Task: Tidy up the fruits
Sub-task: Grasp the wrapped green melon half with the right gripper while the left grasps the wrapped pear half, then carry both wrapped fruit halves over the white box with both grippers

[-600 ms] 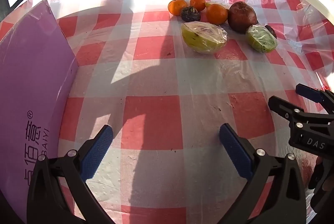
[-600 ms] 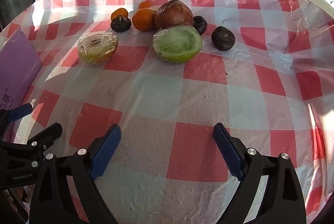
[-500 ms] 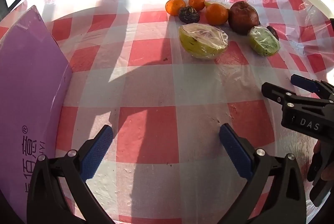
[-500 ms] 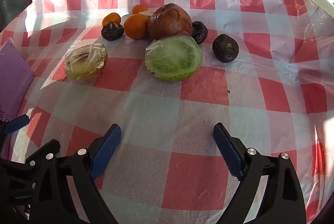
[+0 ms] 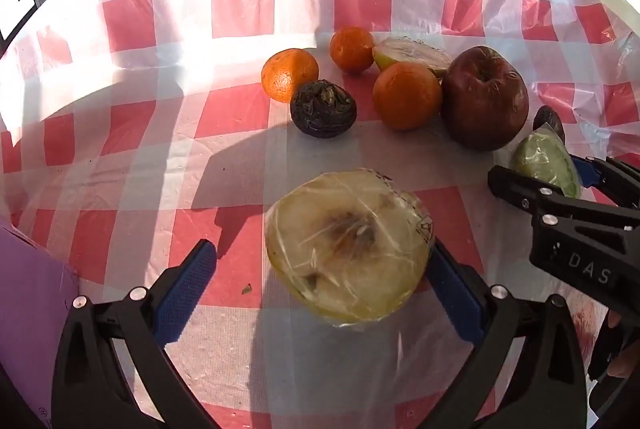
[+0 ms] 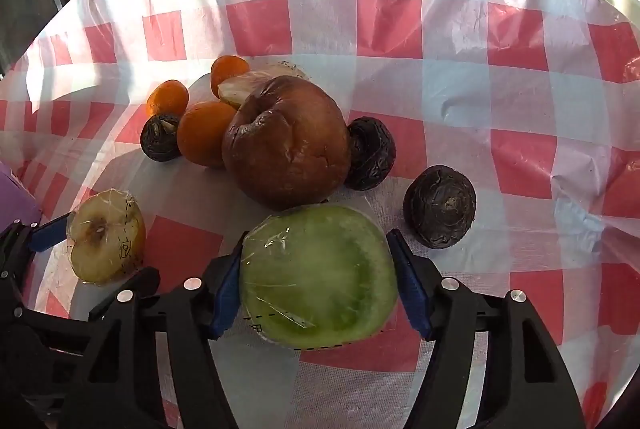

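Right wrist: green fruit half (image 6: 320, 277) between tongs (image 6: 318, 287).

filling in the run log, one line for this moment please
left gripper: open around yellow half | right gripper: shut on green half

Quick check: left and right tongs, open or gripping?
Left tongs: open around the plastic-wrapped yellow fruit half.
Right tongs: shut on the plastic-wrapped green fruit half.

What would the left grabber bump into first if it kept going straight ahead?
Probably the wrapped yellow fruit half: it already sits between the open fingers of the left gripper, close to the right one. Past it lies a dark wrinkled fruit, though depth is hard to judge.
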